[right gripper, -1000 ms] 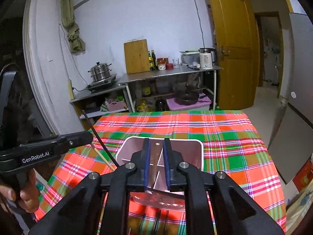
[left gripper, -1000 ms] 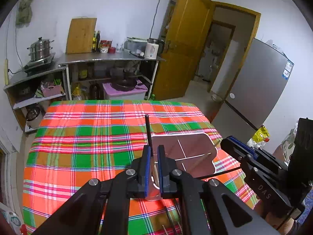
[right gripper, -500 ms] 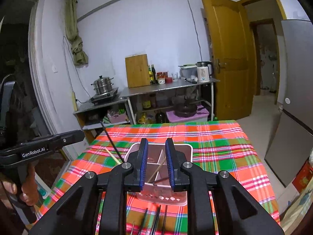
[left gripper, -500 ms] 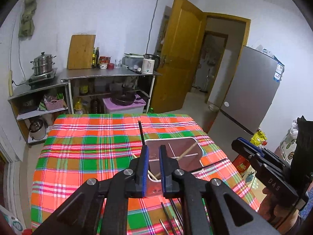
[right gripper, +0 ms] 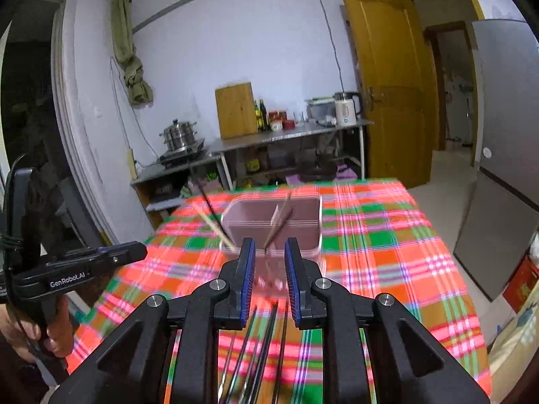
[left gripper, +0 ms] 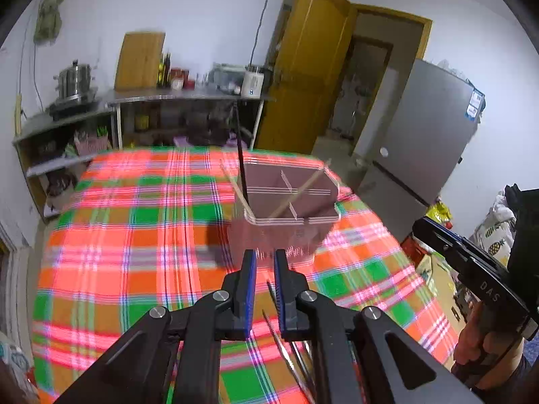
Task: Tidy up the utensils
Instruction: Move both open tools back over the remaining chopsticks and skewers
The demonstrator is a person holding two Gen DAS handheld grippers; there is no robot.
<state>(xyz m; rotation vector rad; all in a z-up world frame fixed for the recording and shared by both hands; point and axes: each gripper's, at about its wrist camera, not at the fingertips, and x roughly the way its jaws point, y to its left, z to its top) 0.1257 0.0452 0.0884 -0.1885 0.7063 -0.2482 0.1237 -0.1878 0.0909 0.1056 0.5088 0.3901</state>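
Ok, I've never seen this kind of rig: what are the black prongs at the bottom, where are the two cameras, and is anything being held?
No robot here: a person holds a handheld two-finger gripper in each hand, with a fisheye camera on each looking along its fingers. One picture is from the left gripper, the other from the right gripper. Both are open and hold nothing. Ahead, on the plaid tablecloth, stands a pinkish divided utensil holder with a few chopsticks leaning in it. More loose chopsticks lie on the cloth below the grippers.
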